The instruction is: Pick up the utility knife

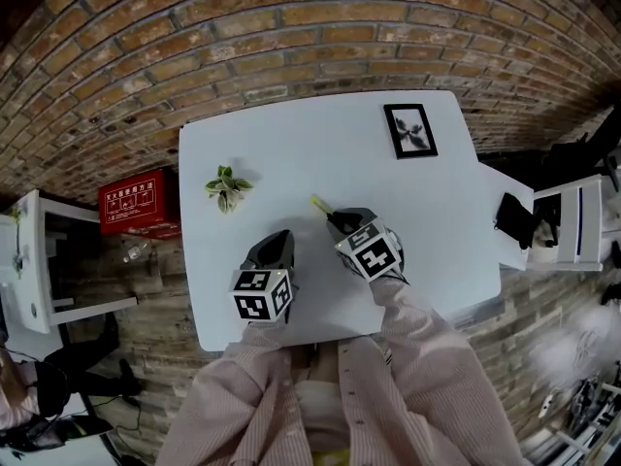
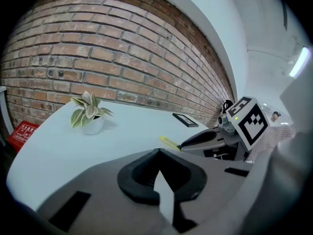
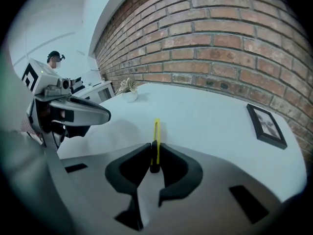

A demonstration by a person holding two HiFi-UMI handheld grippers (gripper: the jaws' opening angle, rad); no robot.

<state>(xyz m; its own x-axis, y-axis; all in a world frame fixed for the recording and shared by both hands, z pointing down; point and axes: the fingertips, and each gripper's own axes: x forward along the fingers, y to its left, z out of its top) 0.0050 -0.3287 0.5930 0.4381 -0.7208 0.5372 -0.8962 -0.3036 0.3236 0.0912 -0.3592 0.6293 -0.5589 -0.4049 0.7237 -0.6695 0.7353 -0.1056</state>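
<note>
While the right gripper [image 3: 155,148] has its jaws pressed on the yellow utility knife [image 3: 156,129] near the middle of the white worktop [image 1: 291,153], the left gripper [image 1: 279,239] sits just beside it, jaws together and empty.
Left of the worktop a red box [image 1: 134,202] stands by the brick wall [image 1: 291,27] on a wood-plank floor [image 1: 146,289]; a small potted plant [image 1: 227,187] stands left of centre, the knife's yellow end pokes out past the jaws, a dark picture frame [image 1: 409,130] lies at the far right corner, and a white side unit [image 1: 582,221] stands beyond the right edge.
</note>
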